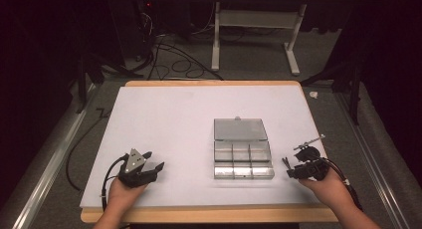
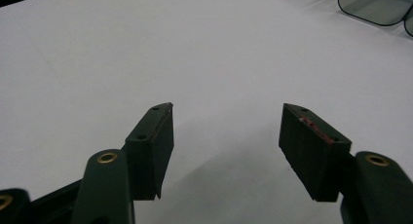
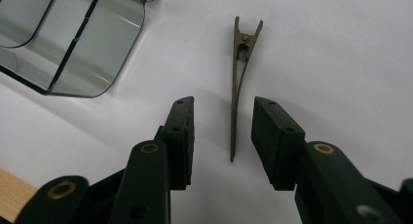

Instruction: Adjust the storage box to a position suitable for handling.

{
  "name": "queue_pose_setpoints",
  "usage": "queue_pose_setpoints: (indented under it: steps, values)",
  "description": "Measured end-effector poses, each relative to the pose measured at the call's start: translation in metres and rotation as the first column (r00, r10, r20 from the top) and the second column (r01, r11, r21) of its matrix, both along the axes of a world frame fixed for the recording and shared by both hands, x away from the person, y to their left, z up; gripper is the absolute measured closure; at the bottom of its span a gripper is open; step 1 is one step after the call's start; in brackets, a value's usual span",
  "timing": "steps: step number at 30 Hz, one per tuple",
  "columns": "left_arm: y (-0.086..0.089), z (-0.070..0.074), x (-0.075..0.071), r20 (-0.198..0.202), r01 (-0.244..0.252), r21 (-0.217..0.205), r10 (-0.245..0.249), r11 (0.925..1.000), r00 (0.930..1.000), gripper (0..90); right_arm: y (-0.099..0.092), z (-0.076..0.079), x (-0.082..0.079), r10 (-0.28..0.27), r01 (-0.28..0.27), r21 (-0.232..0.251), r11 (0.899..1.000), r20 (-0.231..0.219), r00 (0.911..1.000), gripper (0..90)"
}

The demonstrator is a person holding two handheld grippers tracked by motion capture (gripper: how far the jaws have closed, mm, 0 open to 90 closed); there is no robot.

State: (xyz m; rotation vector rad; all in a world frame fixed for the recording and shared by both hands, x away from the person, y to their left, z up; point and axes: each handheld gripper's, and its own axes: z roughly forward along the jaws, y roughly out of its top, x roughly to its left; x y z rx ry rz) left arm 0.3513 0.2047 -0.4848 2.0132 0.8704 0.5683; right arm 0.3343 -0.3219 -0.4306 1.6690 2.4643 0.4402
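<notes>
At the left of the white bench [image 1: 164,114], the left tool [image 1: 155,161] rests low near the front edge, its jaws spread wide over bare surface with nothing between them. Toward the middle sits a clear compartment box [image 1: 242,157], its lid folded back flat behind it. Right of the box, the right tool [image 3: 220,136] hangs just over a slim brown hair clip [image 3: 238,83] lying flat on the bench; the jaws stand partly open on either side of the clip's narrow end, not pressing it.
</notes>
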Motion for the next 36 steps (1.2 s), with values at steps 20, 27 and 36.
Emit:
queue_pose_setpoints:
  steps: [20, 27, 36]
  values:
    - [0.0, 0.0, 0.0, -0.001, 0.006, 0.002, -0.006, 1.0, 1.0, 38.0, 0.003, -0.004, 0.02, 0.027, -0.03, -0.038, 0.999, -0.068, 0.9973, 66.9]
    - [-0.001, 0.0, 0.0, -0.003, 0.009, 0.003, -0.009, 1.0, 1.0, 38.1, 0.005, -0.001, 0.027, 0.034, -0.037, -0.036, 0.999, -0.08, 0.9962, 69.9]
    - [-0.001, 0.0, 0.0, -0.002, 0.01, 0.005, -0.01, 0.9999, 0.9999, 38.1, 0.006, -0.007, 0.03, 0.031, -0.037, -0.058, 0.998, -0.104, 0.9941, 73.4]
